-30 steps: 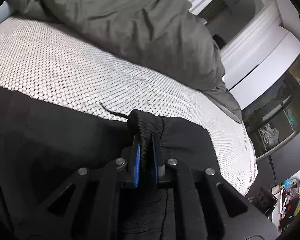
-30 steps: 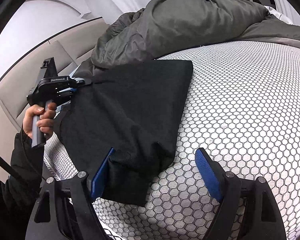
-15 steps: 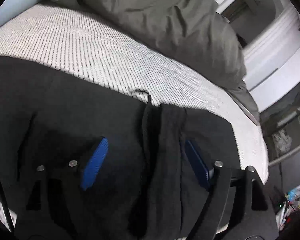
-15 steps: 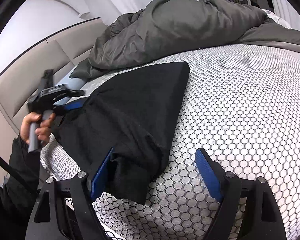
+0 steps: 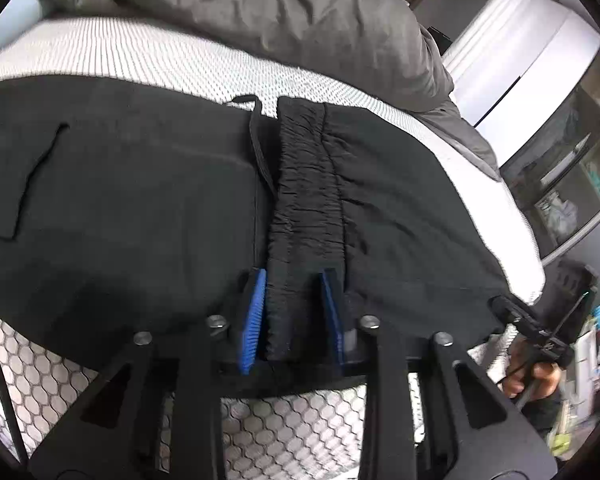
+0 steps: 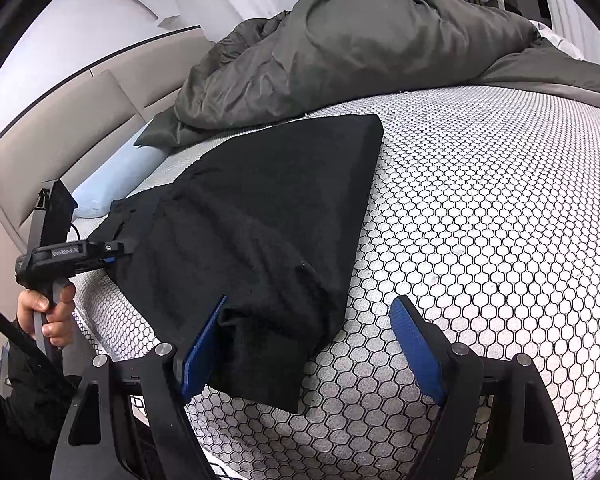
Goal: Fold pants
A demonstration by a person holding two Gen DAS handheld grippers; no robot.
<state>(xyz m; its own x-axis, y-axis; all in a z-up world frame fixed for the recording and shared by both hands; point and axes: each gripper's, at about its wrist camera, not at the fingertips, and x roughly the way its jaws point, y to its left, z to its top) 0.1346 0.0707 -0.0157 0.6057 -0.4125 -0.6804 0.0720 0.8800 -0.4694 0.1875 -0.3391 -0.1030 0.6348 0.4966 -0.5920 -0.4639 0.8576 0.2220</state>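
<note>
Between the fingers of the left tongs [image 5: 292, 312] we find the gathered elastic waistband [image 5: 306, 188] of the black pants [image 6: 260, 216], running straight ahead from the fingertips and away along the tongs' own axis. The left tongs stand narrow, with the band sitting between the blue pads [image 5: 253, 316]; the pads appear close to the cloth on both sides, but we cannot tell whether they press it or only flank it. A loose drawstring [image 5: 256, 136] lies just left of the band.

At the right tongs [image 6: 308, 344] we record a wide gap and nothing held. The folded leg end of the pants lies against the inner face of their left pad and spills forward and left from there; the right pad stands over bare mattress cover [image 6: 500, 220], apart from the cloth.

We note that the pants lie on the bed as a long panel, its long axis running from the left tongs across to the right tongs, each sitting at one end. A grey duvet [image 6: 360, 48] is heaped beyond the far edge, apart from the black cloth.

We judge that the coming move turns on this axis: the waistband end is the one already bracketed, so the left hand is better placed to carry its end toward the right.
</note>
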